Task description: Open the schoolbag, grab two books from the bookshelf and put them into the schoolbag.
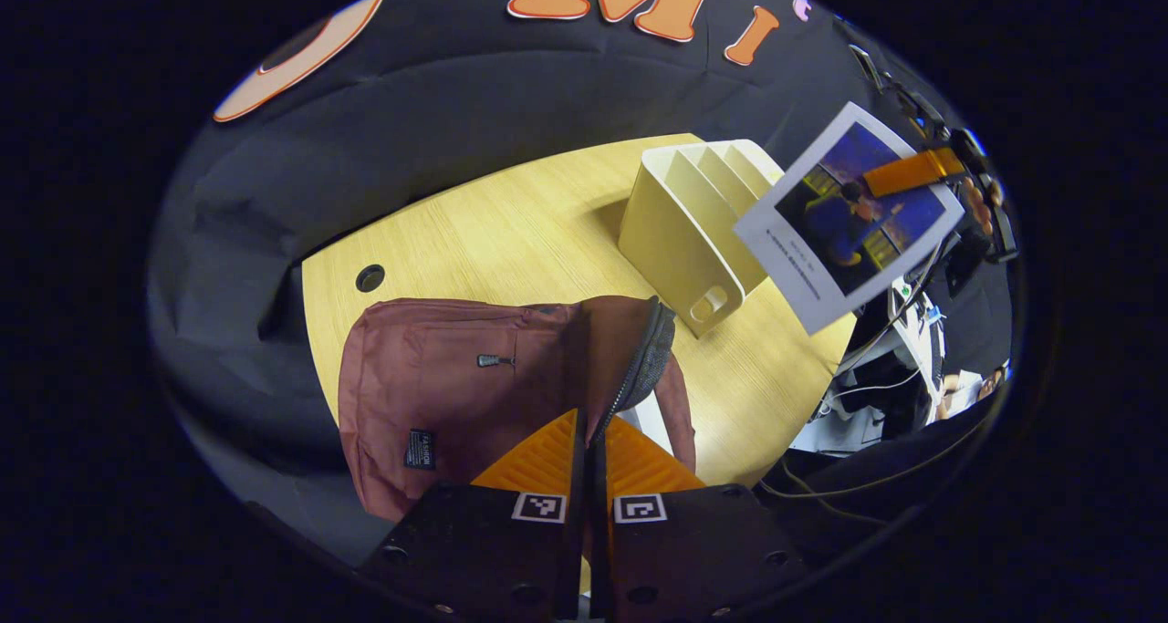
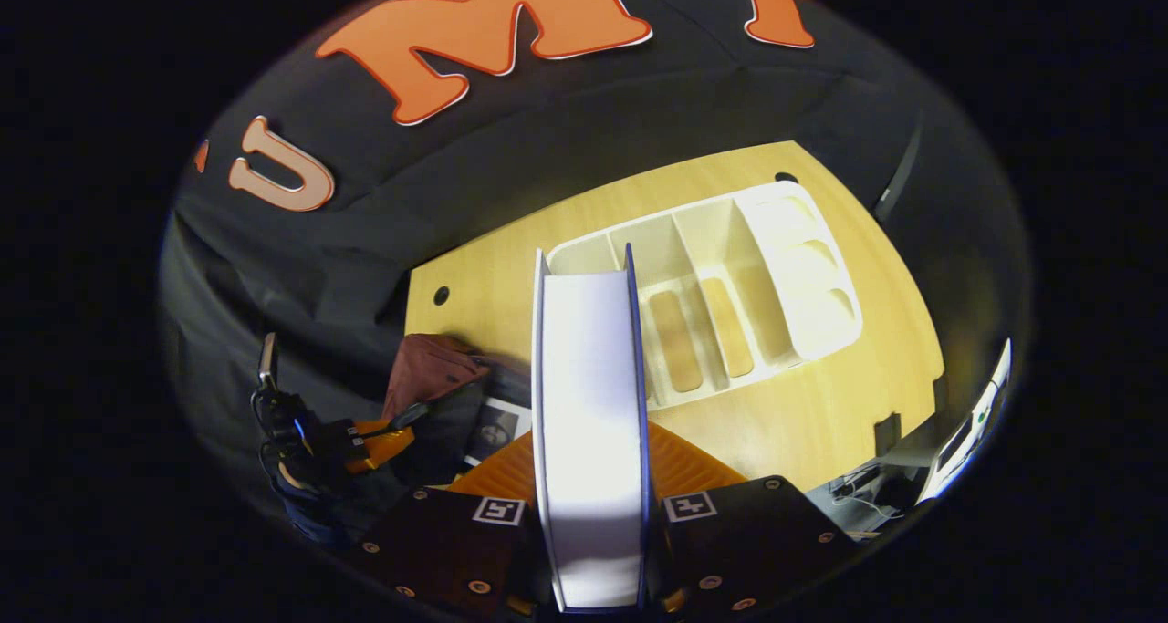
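left gripper (image 1: 589, 441) clenched on schoolbag (image 1: 456, 395) zipper edge – flap held up so mouth is kept open, near left of table (image 1: 547, 231). book (image 2: 591, 441) pinched edge-on by right gripper (image 2: 591, 504), lifted clear of emptied bookshelf (image 2: 730, 285) – one book (image 2: 497, 431) seen inside bag already.

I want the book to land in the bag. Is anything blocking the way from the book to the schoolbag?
Nothing visible blocks it. The right gripper holds the book above the table; the left gripper pinches the schoolbag flap, and another book already lies inside.
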Motion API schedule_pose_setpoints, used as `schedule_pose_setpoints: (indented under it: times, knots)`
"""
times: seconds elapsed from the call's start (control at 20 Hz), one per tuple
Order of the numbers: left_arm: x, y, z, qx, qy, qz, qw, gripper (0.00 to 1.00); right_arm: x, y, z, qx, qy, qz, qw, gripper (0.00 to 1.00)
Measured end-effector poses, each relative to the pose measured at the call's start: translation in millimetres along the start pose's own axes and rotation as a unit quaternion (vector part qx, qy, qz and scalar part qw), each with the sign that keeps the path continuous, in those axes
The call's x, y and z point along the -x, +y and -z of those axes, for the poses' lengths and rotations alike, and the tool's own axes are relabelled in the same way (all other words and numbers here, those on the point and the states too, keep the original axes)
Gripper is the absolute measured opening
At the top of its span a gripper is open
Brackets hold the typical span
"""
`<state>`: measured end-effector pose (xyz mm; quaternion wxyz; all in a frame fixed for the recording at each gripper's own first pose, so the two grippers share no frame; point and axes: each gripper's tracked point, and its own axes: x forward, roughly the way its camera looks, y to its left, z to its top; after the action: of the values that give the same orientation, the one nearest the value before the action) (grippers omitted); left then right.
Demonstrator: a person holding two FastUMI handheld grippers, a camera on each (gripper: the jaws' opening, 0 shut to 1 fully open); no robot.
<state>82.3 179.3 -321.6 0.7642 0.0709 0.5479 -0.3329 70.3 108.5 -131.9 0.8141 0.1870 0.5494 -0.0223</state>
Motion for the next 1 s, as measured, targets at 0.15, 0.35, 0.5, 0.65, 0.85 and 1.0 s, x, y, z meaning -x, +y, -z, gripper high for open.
schedule_pose_setpoints:
  times: [0.15,0.35,0.5,0.65,0.85,1.0]
  knots:
    - [0,-2,-2,0.006,0.001,-0.004,1.0,0.05,-14,18,9,-0.015,0.0,-0.03,0.999,0.41]
    - [5,-4,-7,0.016,-0.002,-0.012,1.0,0.05,-17,25,3,-0.01,-0.035,-0.037,0.999,0.4]
    - [8,-5,-9,0.019,-0.003,-0.018,1.0,0.05,-6,50,11,-0.029,-0.04,-0.089,0.995,0.4]
    - [11,-7,-13,0.028,-0.005,-0.021,0.999,0.05,-12,70,27,-0.046,-0.033,-0.127,0.99,0.4]
    - [22,-13,-23,0.039,-0.016,-0.02,0.999,0.05,-37,88,47,-0.093,-0.033,-0.166,0.981,0.4]
    - [28,-15,-31,0.036,-0.021,-0.025,0.999,0.05,-63,98,57,-0.123,-0.042,-0.193,0.973,0.4]
